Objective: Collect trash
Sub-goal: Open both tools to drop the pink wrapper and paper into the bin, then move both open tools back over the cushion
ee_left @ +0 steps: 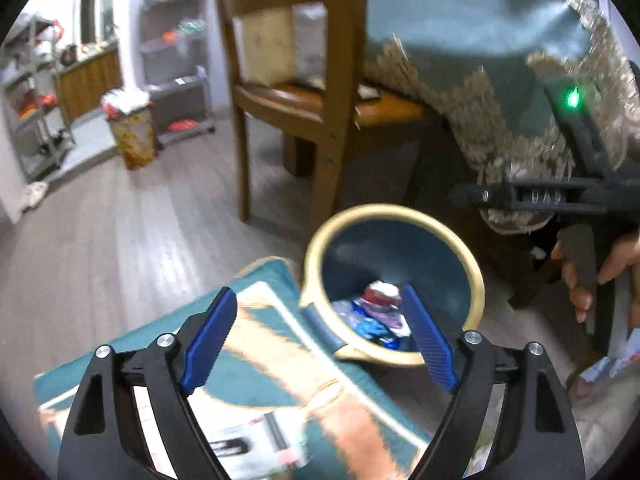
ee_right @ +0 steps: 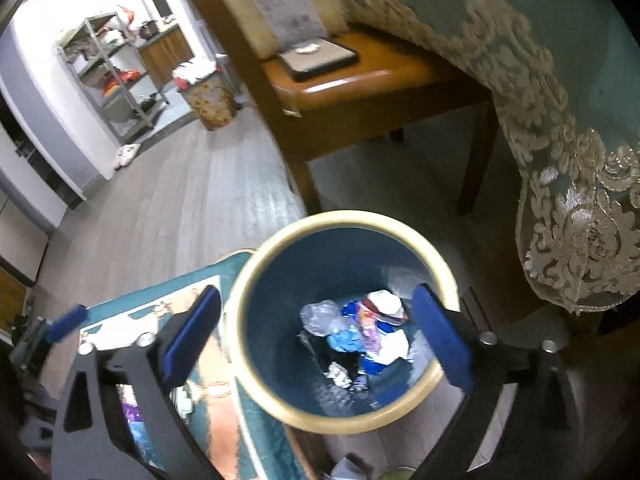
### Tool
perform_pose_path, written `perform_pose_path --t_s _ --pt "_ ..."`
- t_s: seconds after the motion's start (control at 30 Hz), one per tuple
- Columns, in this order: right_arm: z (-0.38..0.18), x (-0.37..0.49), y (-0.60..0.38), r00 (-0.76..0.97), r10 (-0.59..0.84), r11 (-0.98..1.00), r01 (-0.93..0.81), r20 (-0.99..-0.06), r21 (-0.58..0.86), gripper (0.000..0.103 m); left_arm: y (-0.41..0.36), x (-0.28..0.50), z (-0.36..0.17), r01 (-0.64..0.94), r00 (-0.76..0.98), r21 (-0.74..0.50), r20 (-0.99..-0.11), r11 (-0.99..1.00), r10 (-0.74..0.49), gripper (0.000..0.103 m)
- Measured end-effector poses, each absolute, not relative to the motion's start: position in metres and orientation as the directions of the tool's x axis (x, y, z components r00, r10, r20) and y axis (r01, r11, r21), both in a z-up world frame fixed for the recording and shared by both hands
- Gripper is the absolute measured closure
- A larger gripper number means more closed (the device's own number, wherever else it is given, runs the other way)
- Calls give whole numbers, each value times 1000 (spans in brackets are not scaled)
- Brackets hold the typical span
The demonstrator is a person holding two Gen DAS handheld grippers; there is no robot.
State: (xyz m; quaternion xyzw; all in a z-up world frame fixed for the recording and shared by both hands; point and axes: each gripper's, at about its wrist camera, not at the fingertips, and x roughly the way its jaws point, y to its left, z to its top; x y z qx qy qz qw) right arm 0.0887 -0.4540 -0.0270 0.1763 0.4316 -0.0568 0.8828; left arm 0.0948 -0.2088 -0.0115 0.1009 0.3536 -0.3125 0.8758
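A blue bin with a cream rim [ee_left: 316, 240] [ee_right: 256, 256] stands on the floor beside a teal patterned rug [ee_left: 256, 376] [ee_right: 218, 412]. Several crumpled wrappers and a clear plastic piece [ee_right: 360, 328] lie at its bottom; they also show in the left wrist view [ee_left: 376, 312]. My left gripper [ee_left: 320, 340] is open and empty, over the rug and the bin's near rim. My right gripper [ee_right: 316, 332] is open and empty, directly above the bin's mouth. The right gripper's body [ee_left: 580, 196] shows at the right of the left wrist view. A white wrapper [ee_left: 256, 444] lies on the rug under the left gripper.
A wooden chair [ee_left: 304, 92] [ee_right: 360, 92] stands behind the bin, a dark flat item [ee_right: 320, 58] on its seat. A table with a teal, lace-edged cloth [ee_left: 480, 64] [ee_right: 560, 120] hangs at the right. A patterned bin [ee_left: 132, 136] and metal shelves [ee_right: 108, 76] stand far left.
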Motion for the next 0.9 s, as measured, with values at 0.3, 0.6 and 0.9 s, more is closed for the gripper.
perform_pose_path --t_s 0.3,0.6,0.9 --pt "-17 77 -369 604 145 955 120 -783 270 6 -74 54 26 391 697 -48 -637 919 -329 11" --pt "-42 65 -270 529 214 971 -25 -821 237 6 21 27 -1 169 702 -76 -690 983 -174 12" --pt "-107 46 -207 370 324 939 -15 -871 343 36 56 21 -64 64 608 -133 -780 989 -144 12"
